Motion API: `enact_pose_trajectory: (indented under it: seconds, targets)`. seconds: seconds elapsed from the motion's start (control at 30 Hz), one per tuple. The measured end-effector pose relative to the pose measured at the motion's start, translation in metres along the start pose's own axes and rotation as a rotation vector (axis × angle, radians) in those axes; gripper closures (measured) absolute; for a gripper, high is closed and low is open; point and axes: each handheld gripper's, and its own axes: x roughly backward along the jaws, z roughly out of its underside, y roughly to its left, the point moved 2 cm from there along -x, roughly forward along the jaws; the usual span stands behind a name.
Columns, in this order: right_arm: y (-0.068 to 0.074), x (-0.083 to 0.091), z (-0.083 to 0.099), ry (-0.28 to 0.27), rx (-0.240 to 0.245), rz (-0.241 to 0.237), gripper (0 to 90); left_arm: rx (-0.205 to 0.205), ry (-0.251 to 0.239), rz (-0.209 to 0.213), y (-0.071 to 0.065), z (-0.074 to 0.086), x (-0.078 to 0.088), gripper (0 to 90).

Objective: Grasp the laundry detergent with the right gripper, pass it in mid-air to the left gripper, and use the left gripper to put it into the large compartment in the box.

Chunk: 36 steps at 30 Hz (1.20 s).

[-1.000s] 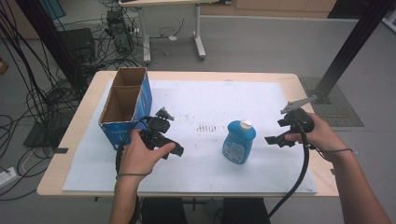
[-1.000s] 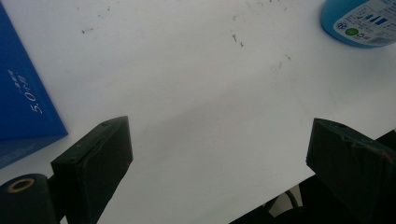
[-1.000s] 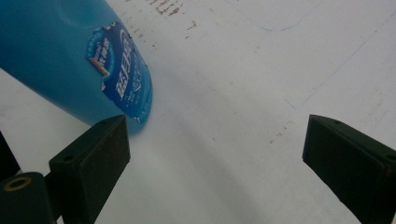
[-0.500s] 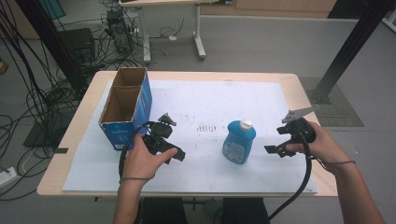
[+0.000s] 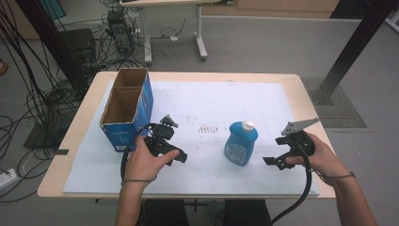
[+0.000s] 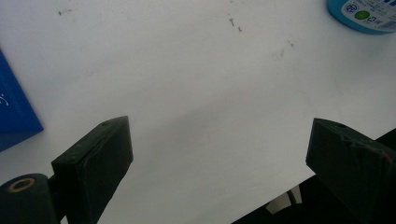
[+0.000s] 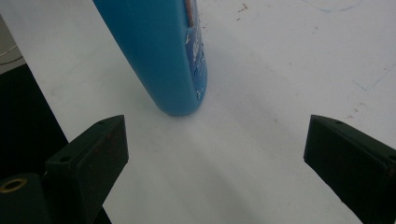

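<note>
- The blue bottle stands upright with its white cap on, on the white sheet that covers the table, toward the near middle and between the two grippers.
- In the right gripper view the bottle's lower body rises close ahead, leaning toward the left jaw side, with bare sheet ahead of the other jaw.
- The right gripper hovers just to the right of the bottle, not touching it, its jaws spread wide with nothing between them.
- To do the reach well, I judge it should shift so the bottle sits centred in the gap before closing; as it stands, one jaw would nudge the bottle first and could tip it.
- A grip on the broad lower body, below the cap, looks the safest; the plastic is smooth and curved, so a square, level approach matters.
- The left gripper is held well to the left of the bottle, jaws apart and empty, over bare sheet; the bottle's base shows at the far corner of its view.
- The open cardboard box with blue sides stands at the table's left, beyond the left gripper; it looks a likely place for the bottle, so that gripper should stay out of the path.
</note>
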Motion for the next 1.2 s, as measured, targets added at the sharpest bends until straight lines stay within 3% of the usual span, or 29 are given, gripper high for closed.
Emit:
enact_pose_trajectory:
  seconds: [0.6, 1.2]
  targets:
    - [0.008, -0.009, 0.005, 0.006, 0.014, 0.019, 6.2, 0.013, 0.003, 0.015, 0.002, 0.004, -0.005, 7.6]
    - [0.019, -0.022, 0.006, -0.003, 0.025, -0.005, 5.6, 0.025, 0.006, 0.014, 0.003, 0.008, -0.007, 7.6]
